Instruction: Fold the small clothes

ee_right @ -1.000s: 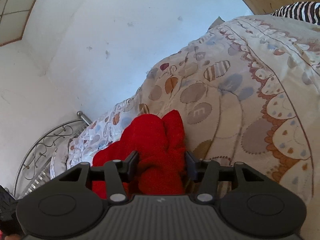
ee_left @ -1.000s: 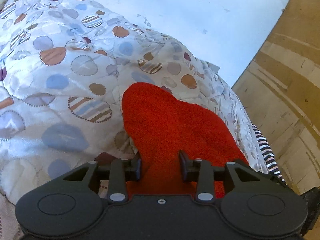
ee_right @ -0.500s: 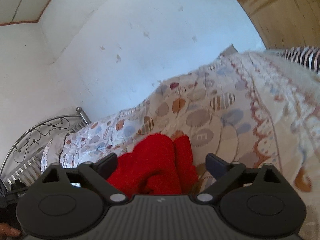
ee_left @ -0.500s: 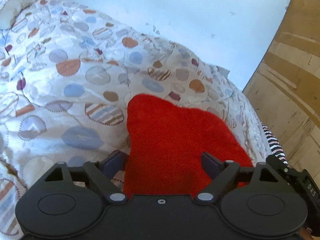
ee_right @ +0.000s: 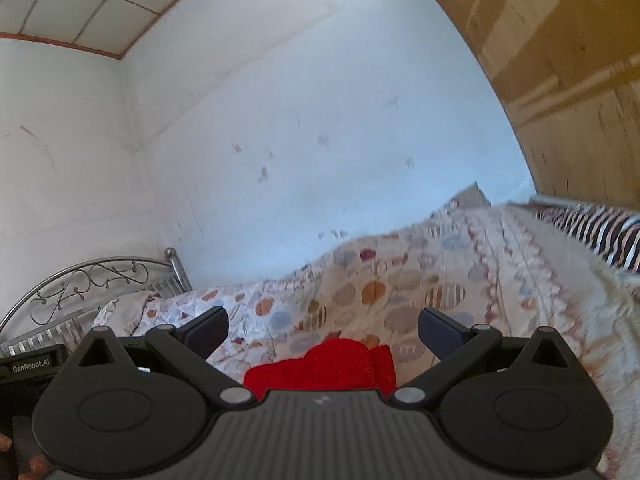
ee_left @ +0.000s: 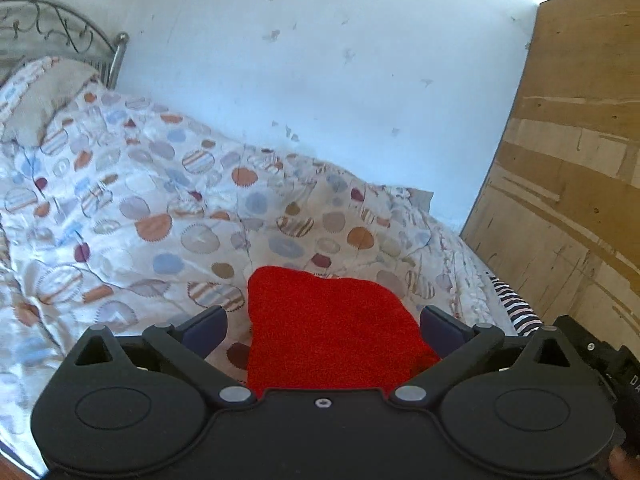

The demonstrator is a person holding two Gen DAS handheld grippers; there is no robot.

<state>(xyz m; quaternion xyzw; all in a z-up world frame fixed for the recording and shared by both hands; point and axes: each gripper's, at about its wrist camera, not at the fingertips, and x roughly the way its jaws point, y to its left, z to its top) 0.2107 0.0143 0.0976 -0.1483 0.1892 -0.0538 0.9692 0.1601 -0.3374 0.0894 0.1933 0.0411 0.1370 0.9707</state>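
Left wrist view: left gripper (ee_left: 323, 324) and right gripper (ee_right: 323, 325) are hovering spread wide, gripping nothing, over the red garment (ee_left: 332, 328) lying on the quilt (ee_left: 132, 216), its near edge hidden behind them.

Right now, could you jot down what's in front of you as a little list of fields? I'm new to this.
Setting: bed with a spotted quilt
Garment: red cloth, lying on the quilt, held by neither gripper
Left gripper: open, above the cloth
Right gripper: open, above the cloth
Also there: striped fabric at the bed's edge, metal headboard, wooden wardrobe
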